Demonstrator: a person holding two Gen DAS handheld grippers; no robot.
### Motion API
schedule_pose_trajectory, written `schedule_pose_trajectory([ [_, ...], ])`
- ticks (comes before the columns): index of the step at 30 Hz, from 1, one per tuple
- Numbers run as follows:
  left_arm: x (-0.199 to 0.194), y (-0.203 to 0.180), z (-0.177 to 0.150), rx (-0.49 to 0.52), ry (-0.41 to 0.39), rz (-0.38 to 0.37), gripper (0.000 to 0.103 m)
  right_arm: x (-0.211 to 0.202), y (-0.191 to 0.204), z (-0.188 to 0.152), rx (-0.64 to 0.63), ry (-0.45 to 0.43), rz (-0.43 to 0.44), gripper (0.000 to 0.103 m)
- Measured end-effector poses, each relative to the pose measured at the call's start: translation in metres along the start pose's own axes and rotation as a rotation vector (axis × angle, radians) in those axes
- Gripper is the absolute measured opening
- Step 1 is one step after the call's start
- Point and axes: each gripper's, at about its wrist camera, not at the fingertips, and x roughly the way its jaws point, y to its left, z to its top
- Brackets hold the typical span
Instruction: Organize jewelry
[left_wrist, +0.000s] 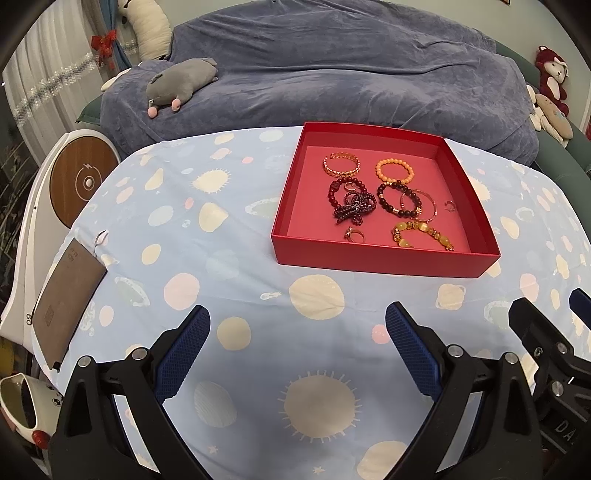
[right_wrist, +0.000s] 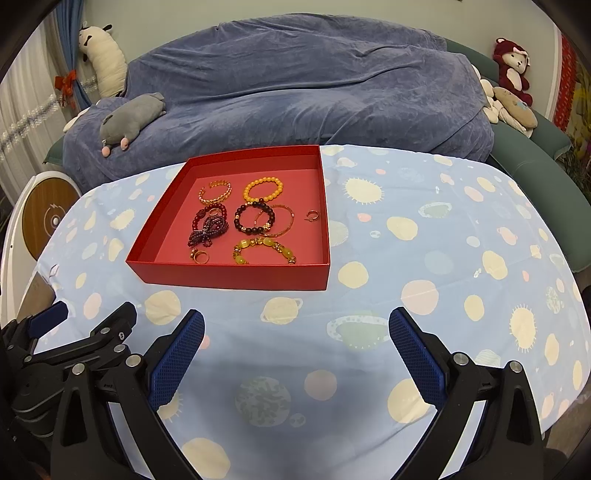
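Observation:
A red open box stands on the table and holds several pieces of jewelry: an orange bead bracelet, a gold chain bracelet, dark bead bracelets, a purple bead bow, a yellow stone bracelet, rings. My left gripper is open and empty, in front of the box. My right gripper is open and empty, to the box's front right; it also shows in the left wrist view.
The table wears a light blue cloth with planet prints. A brown card lies at its left edge. A round wooden-topped device stands left. A blue-covered sofa with a grey plush is behind.

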Motion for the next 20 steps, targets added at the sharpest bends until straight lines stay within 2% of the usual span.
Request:
schedule_pose_trajectory([
  [20, -0.0002, 0.0013, 0.0000, 0.005, 0.001, -0.001, 0.091, 0.0000, 0.0018, 0.0012, 0.000, -0.002, 0.002, 0.097],
])
